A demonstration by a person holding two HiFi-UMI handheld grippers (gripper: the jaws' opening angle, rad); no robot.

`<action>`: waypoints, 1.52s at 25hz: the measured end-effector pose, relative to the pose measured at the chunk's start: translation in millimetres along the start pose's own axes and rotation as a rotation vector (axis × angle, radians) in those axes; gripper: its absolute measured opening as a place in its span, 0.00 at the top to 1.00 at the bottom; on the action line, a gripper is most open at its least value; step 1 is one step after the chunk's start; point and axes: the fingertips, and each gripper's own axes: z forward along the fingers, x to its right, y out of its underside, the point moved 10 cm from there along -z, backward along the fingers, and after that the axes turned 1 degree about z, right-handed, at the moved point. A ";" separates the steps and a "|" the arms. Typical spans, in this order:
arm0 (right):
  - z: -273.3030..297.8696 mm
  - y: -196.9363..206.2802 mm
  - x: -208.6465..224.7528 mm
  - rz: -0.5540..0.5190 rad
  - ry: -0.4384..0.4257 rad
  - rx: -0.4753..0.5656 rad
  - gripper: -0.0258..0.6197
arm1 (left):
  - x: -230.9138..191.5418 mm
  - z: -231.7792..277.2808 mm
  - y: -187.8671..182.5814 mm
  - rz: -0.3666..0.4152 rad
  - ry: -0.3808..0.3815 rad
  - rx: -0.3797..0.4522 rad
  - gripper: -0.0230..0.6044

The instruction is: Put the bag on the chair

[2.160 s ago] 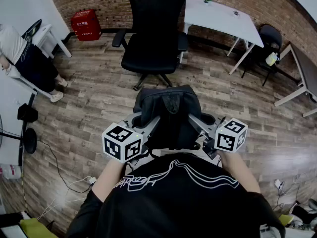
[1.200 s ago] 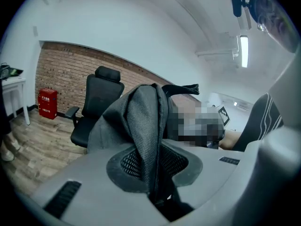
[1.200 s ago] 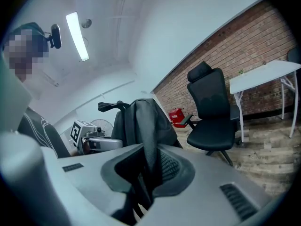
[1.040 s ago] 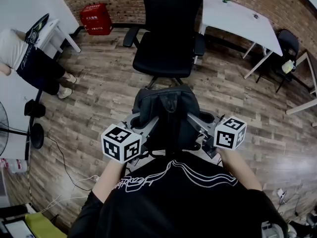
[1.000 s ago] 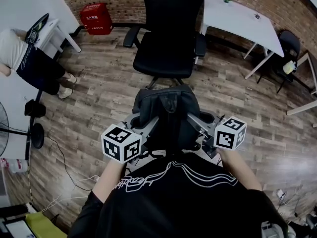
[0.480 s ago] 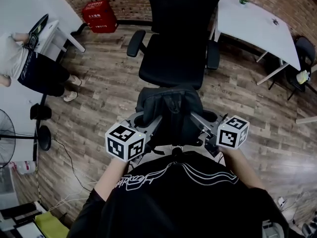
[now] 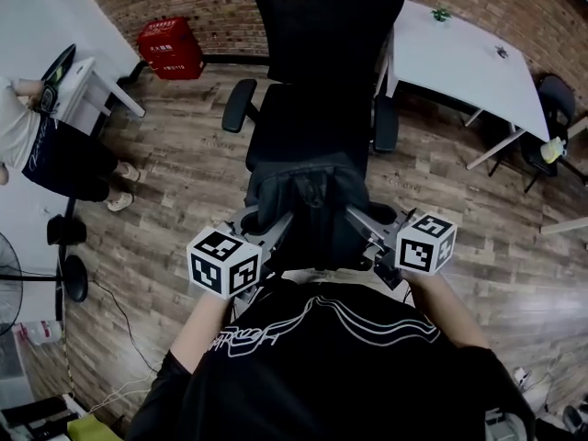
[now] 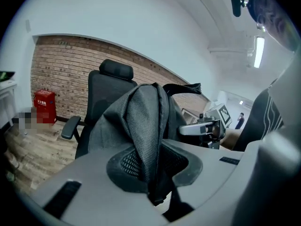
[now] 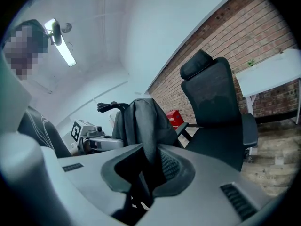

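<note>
Bag (image 7: 310,200) is hanging between left gripper (image 7: 278,230) and right gripper (image 7: 356,220), close to the front edge of the chair (image 7: 317,122). Both pairs of jaws are pinching its dark fabric, holding it off the floor (image 7: 175,186).

Dark grey bag (image 7: 312,211) upright, lifted, just before black chair (image 7: 312,108).

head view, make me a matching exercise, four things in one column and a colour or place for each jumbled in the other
1 bag
2 chair
3 box
4 table

A white, right of the chair
B red, by the brick wall
C black, with armrests
D held by the left gripper and right gripper

Pairs: 1-D, 2-C, 3-B, 4-A
</note>
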 end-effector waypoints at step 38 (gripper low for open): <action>168.6 -171.1 166.5 0.076 0.397 0.130 0.88 | -257.8 211.2 -191.7 0.128 0.276 -0.111 0.82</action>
